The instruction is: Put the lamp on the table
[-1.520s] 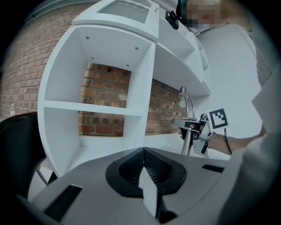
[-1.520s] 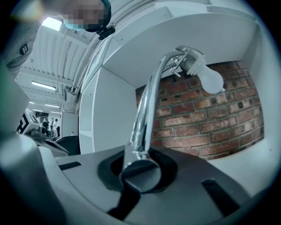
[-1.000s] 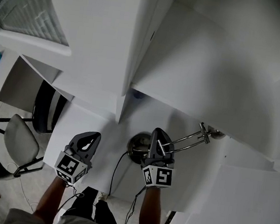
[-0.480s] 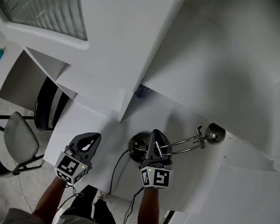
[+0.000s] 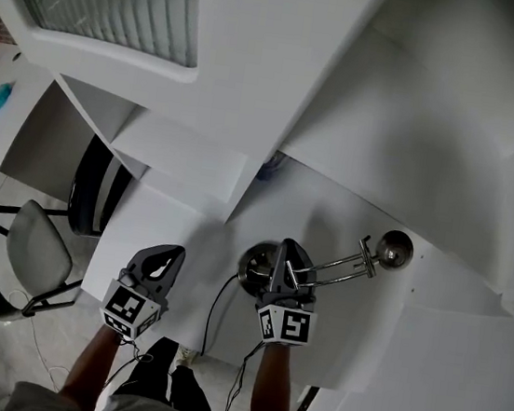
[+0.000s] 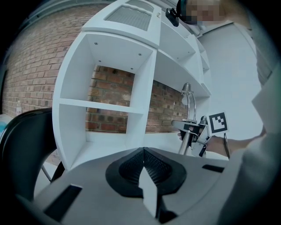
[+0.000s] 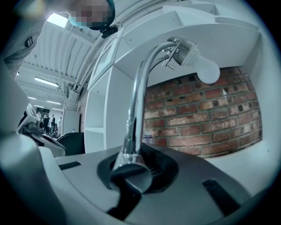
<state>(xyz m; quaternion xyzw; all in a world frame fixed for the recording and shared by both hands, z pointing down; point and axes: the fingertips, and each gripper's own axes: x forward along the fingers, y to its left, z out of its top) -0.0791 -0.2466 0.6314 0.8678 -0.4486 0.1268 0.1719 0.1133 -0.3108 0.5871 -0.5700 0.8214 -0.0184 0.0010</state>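
Observation:
In the head view the chrome lamp shows its round base (image 5: pixel 254 263) over the white table (image 5: pixel 175 222), a thin double arm, and its head (image 5: pixel 394 249) off to the right. My right gripper (image 5: pixel 287 274) is shut on the lamp's stem just beside the base. In the right gripper view the stem (image 7: pixel 135 110) rises out of the shut jaws (image 7: pixel 131 165) and bends to the white bulb (image 7: pixel 207 70). My left gripper (image 5: pixel 160 270) hovers left of the lamp, shut and empty (image 6: pixel 142 165). Its own view shows the lamp (image 6: pixel 189 115) to the right. Whether the base touches the table is unclear.
A white shelf unit (image 5: pixel 255 77) stands on the table's back half, with open compartments (image 6: pixel 109 88) before a brick wall. A black cable (image 5: pixel 213 312) trails from the lamp base over the front edge. A grey chair (image 5: pixel 15 262) stands left of the table.
The head view has swung, so the shelf unit sits further right in the picture. The lamp head now shows in full. Both grippers keep their places and their states.

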